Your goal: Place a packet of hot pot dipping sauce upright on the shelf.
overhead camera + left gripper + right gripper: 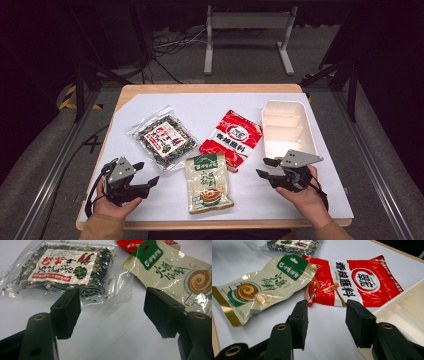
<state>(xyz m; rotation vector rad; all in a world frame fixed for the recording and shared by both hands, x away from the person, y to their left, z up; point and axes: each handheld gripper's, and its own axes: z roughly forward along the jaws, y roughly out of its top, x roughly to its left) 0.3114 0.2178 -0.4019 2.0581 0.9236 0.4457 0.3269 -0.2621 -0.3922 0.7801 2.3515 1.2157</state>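
Three food packets lie on the white sheet. A clear packet of dark dried spices point(162, 139) point(67, 270) is at the left, a red packet point(232, 139) point(359, 281) in the middle, and a beige packet with a green label point(207, 183) point(172, 275) point(262, 287) nearest me. My left gripper point(146, 173) point(112, 312) hovers open at the front left, its jaws pointing toward the clear packet with nothing between them. My right gripper point(264, 167) point(326, 322) is open at the front right, aimed at the red packet's lower edge, empty.
A white divided tray point(288, 129) point(404, 305) stands at the right, just beyond my right gripper. The wooden table point(210, 89) shows its edge around the white sheet point(210, 107). Metal stands and cables are on the floor behind.
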